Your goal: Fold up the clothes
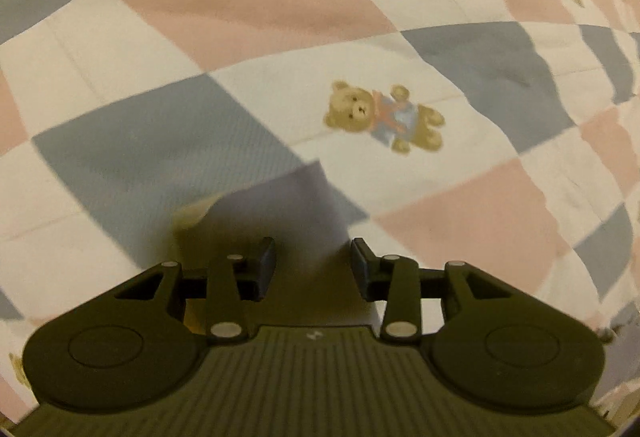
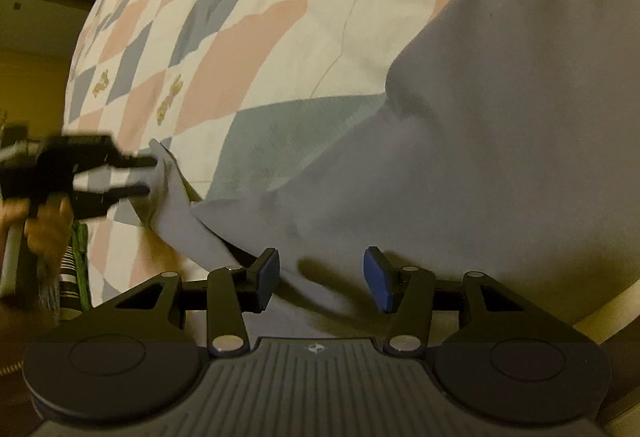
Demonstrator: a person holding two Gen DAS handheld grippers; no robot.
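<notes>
Grey garment (image 2: 500, 141) lies spread on checked quilt (image 2: 248, 37), right side, one corner stretched left. Left gripper (image 2: 140, 175) jaws apart at that corner; right gripper (image 2: 320, 279) wide, empty, over near edge. Pinch edges squarely, lift evenly w/o dragging.

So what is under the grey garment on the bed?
The grey garment lies on the checkered quilt, which shows all around it. What lies beneath its middle is covered. The left tool is at its corner.
</notes>
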